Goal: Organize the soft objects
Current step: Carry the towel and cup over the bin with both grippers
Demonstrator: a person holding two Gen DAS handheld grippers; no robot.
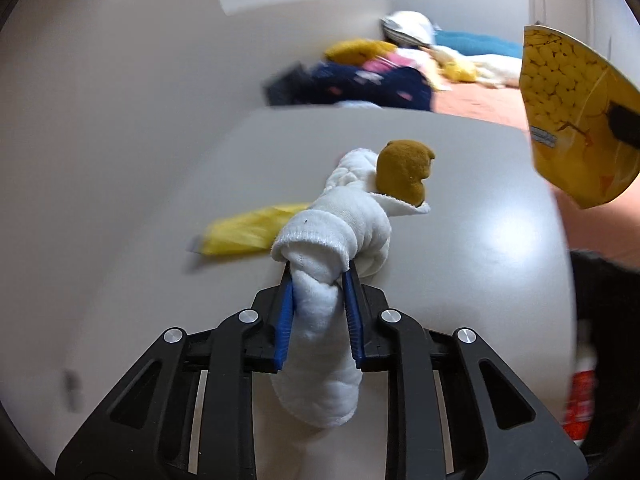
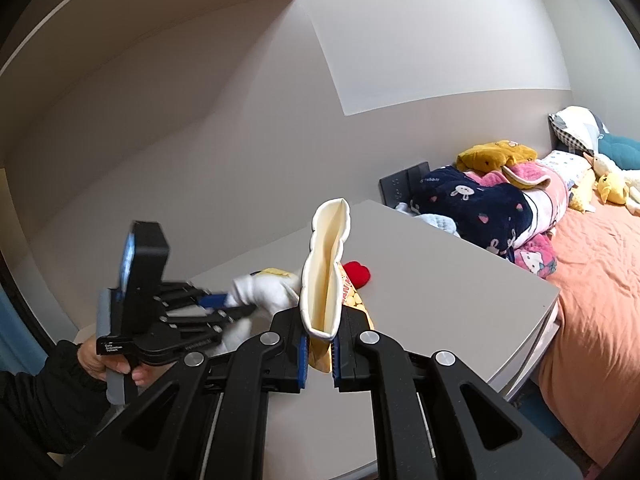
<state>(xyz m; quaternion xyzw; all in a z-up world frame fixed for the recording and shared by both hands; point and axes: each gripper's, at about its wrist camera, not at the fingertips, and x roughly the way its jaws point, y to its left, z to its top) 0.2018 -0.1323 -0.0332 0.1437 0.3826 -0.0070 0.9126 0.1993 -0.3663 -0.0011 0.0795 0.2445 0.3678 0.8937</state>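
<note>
My left gripper (image 1: 316, 276) is shut on a rolled white sock bundle (image 1: 340, 224) with a mustard-brown end (image 1: 404, 176), held just above the grey table (image 1: 460, 260). Behind the bundle a blurred yellow soft item (image 1: 244, 234) lies on the table. My right gripper (image 2: 320, 320) is shut on a yellow printed pouch (image 2: 324, 240) with a cream lining, held upright and seen edge-on. That same pouch (image 1: 576, 120) hangs at the upper right of the left wrist view. The left gripper (image 2: 240, 305) with the white sock bundle (image 2: 268, 290) sits just left of the pouch. A small red plush heart (image 2: 358, 274) lies on the table behind the pouch.
The grey table (image 2: 440, 280) stands against a plain wall. To its right is a bed with an orange sheet (image 2: 600, 272), piled with a navy and pink blanket (image 2: 472, 204) and plush toys (image 2: 608, 192). A hand (image 2: 92, 360) in a dark sleeve holds the left gripper.
</note>
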